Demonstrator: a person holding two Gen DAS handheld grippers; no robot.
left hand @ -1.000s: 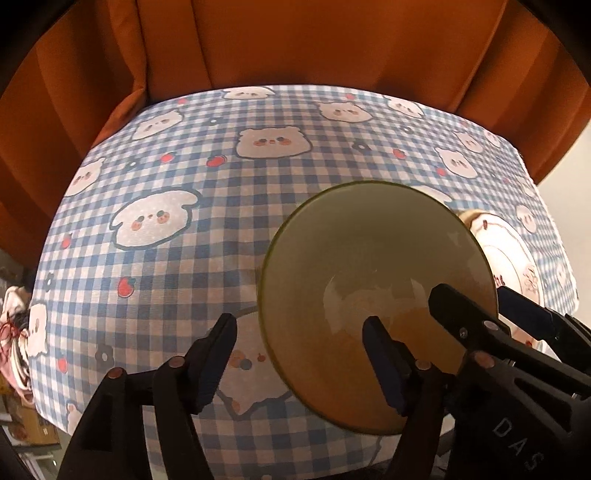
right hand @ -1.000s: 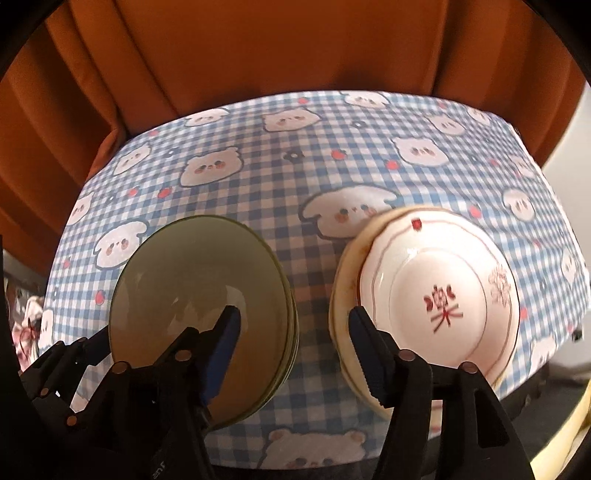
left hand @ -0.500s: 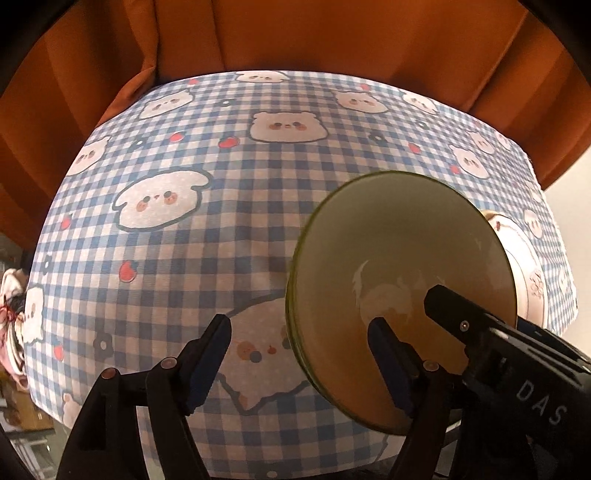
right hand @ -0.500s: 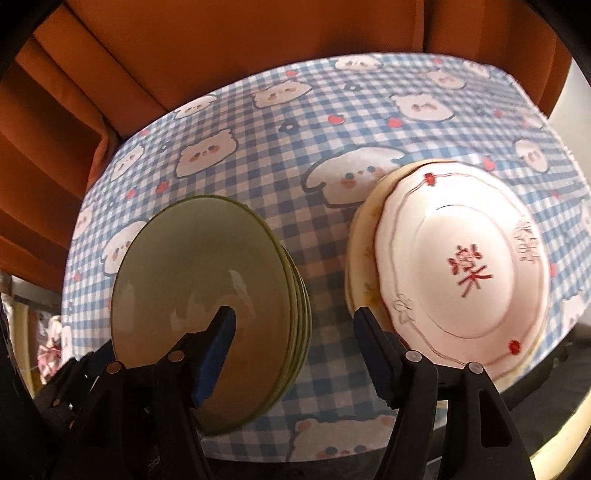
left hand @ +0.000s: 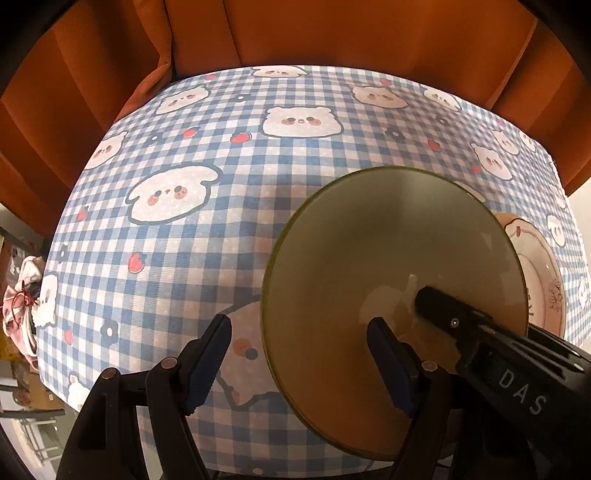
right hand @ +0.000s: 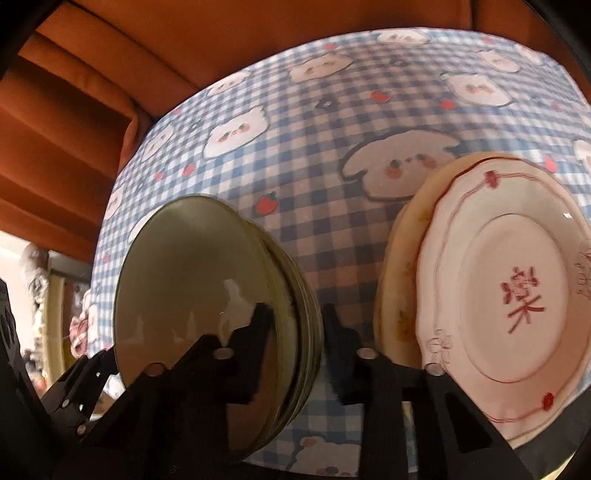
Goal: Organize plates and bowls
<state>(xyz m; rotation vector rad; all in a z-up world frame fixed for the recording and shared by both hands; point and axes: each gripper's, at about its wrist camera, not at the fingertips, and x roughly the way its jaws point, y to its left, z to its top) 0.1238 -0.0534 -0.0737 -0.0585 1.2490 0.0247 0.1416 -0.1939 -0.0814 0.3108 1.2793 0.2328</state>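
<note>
A stack of several green bowls stands on the checked tablecloth. My left gripper straddles the stack's left rim, one finger outside on the cloth and one inside the top bowl. Its jaws stand wide and are closing slightly, touching nothing. My right gripper is closing on the stack's right rim. One finger lies inside the top bowl and the other sits against the outer wall. A white plate with red markings lies on a cream plate just right of the bowls.
The blue-and-white tablecloth with bear prints stretches bare to the left of the bowls and behind them. An orange curtain hangs along the table's far edge. Beyond the left edge lies pink and white clutter.
The right gripper's jaws have narrowed from wide apart onto the bowls' right rim, and it has sunk closer to the table. The left gripper has stayed in place.
</note>
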